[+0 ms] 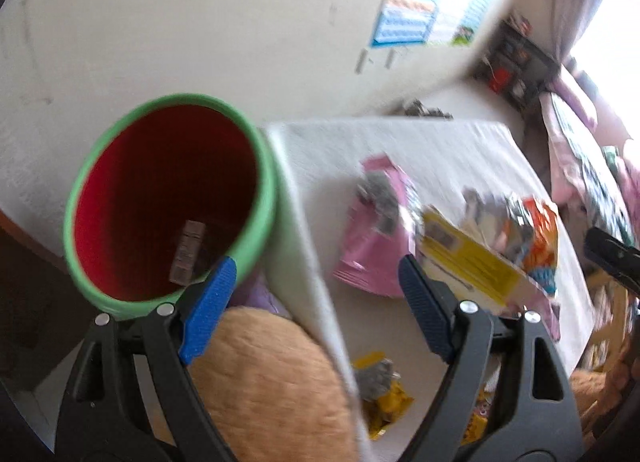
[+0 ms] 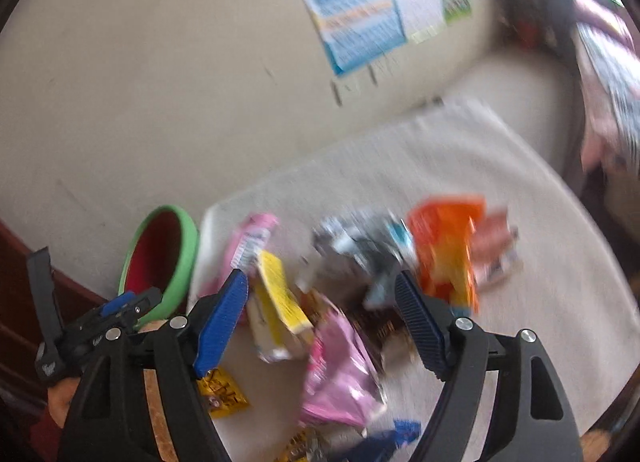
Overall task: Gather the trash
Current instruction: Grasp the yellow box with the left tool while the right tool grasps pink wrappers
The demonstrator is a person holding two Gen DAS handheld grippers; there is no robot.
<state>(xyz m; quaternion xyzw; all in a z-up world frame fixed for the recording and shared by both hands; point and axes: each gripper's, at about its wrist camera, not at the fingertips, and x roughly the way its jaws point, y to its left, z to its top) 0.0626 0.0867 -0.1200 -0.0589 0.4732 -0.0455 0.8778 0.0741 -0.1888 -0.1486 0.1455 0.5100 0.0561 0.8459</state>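
Both views blurred. Left gripper [image 1: 316,282] jaws spread wide, nothing between the pads, hovering over the left edge of the white tabletop [image 1: 460,142]. Green bin [image 1: 172,202] with red inside stands just off that edge; a dark wrapper [image 1: 188,254] lies at its bottom. Right gripper [image 2: 322,298] jaws also spread, empty, above the wrapper pile: yellow packet [image 2: 280,294], pink pouch [image 2: 340,374], orange bag [image 2: 444,254] mid-table.
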